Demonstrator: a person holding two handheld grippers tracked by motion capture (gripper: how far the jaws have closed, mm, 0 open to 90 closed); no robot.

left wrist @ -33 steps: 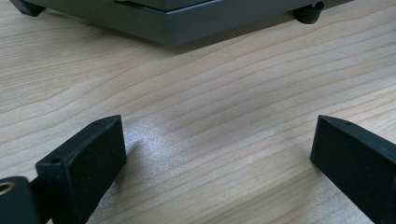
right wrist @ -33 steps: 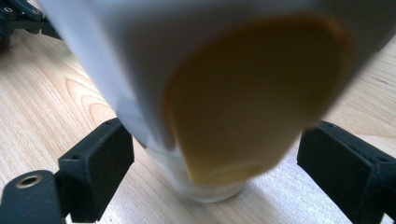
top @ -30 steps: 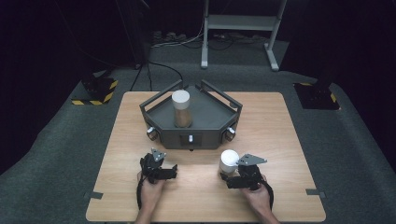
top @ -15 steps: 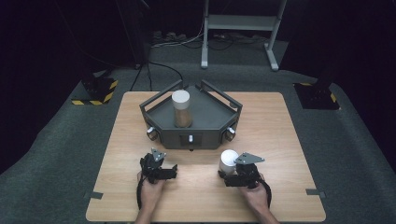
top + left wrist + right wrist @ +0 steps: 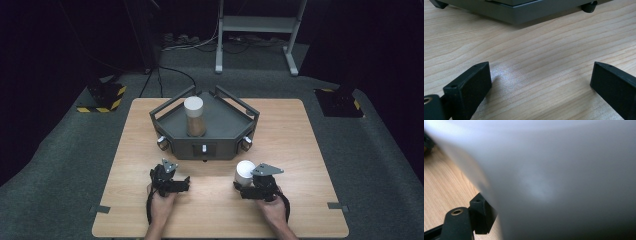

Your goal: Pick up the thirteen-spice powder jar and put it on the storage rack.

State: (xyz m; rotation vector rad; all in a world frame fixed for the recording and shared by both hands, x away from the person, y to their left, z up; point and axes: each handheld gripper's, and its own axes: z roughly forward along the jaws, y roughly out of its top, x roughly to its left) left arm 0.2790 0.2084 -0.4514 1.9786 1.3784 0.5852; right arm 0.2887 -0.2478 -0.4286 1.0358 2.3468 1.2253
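Note:
A white cup (image 5: 245,170) stands on the wooden table (image 5: 300,150) in front of a dark grey tray (image 5: 225,131). My right gripper (image 5: 243,182) has just been closing its jaws on the cup. In the right gripper view the cup (image 5: 564,180) is blurred and very close, and one black finger (image 5: 481,213) lies against its side while the other is hidden behind it. My left gripper (image 5: 170,176) rests on the table left of it, open. Between its fingertips (image 5: 469,87) lies bare wood, with the tray's base (image 5: 519,13) ahead.
A jar with a white lid and brown contents (image 5: 194,117) stands upright in the tray. The tray has raised rails and knobs (image 5: 245,144) on its front corners. Around the table is dark carpet; a metal stand (image 5: 255,30) and cables lie beyond the far edge.
My right gripper's jaws have drawn in on the white cup. Both hands, the tray and the jar stay where they were.

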